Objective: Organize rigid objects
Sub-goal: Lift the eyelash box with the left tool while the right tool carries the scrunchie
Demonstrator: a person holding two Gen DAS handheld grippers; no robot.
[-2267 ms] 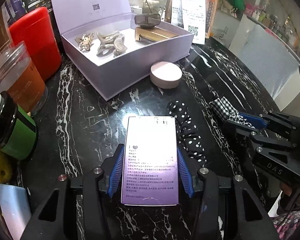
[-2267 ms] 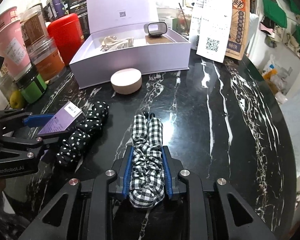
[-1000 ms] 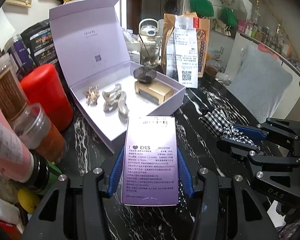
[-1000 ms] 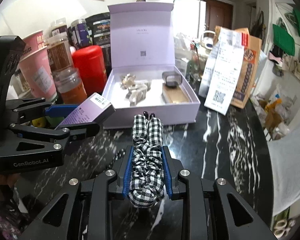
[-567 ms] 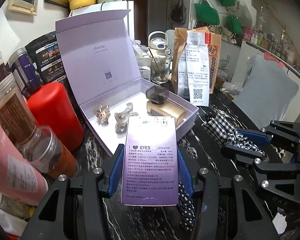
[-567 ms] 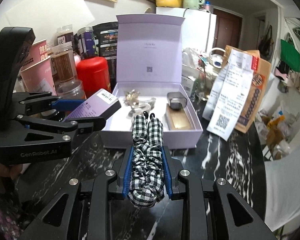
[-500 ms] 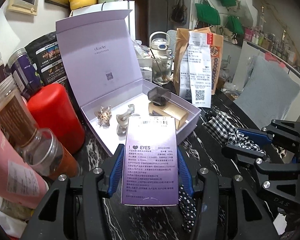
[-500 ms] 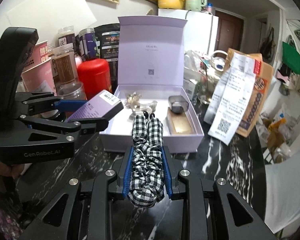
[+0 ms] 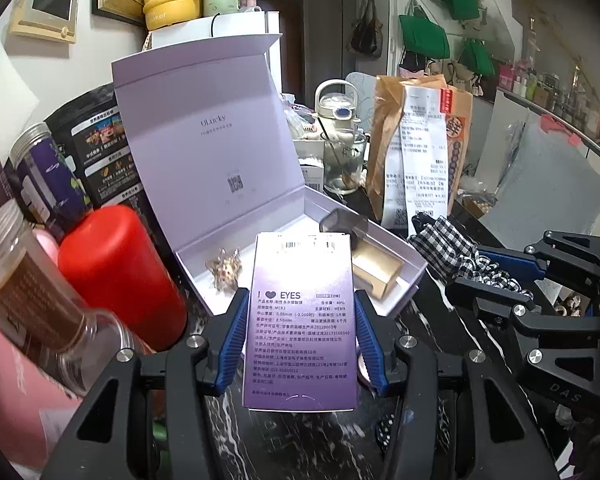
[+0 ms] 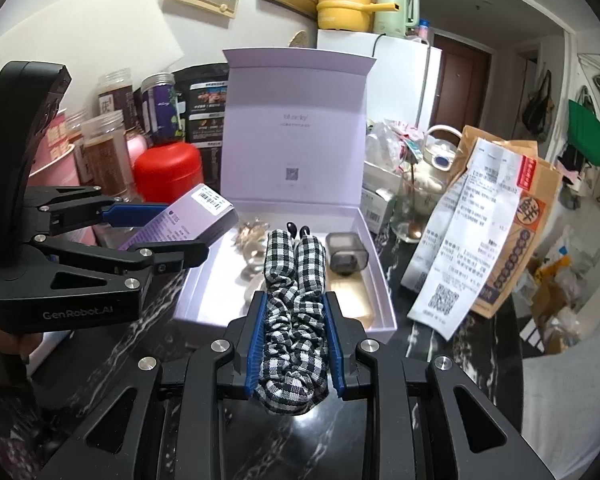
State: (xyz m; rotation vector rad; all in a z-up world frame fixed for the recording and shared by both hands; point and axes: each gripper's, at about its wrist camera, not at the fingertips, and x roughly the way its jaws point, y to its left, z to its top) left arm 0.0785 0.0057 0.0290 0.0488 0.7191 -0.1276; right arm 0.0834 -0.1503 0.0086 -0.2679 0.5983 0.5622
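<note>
My left gripper (image 9: 300, 312) is shut on a flat purple "I love EYES" carton (image 9: 302, 320) and holds it in the air just in front of the open lilac gift box (image 9: 312, 216). My right gripper (image 10: 294, 312) is shut on a black-and-white checked scrunchie (image 10: 294, 300), held over the box's near edge (image 10: 284, 326). The box holds a gold hair clip (image 9: 224, 268), a clear clip (image 10: 252, 258), a dark grey cap (image 10: 346, 256) and a gold block (image 10: 350, 298). The left gripper with the carton (image 10: 184, 220) shows at the left of the right wrist view.
A red canister (image 9: 116, 276), jars (image 9: 32, 280) and dark snack bags (image 9: 100, 148) crowd the left. A brown paper bag with a receipt (image 9: 420, 152) and a glass jar (image 9: 342, 164) stand behind right. A polka-dot scrunchie (image 9: 386, 424) lies on the black marble table (image 10: 472, 344).
Both grippers have risen from the table and moved forward towards the open box, each keeping its hold. The round pink case on the table has dropped out of sight.
</note>
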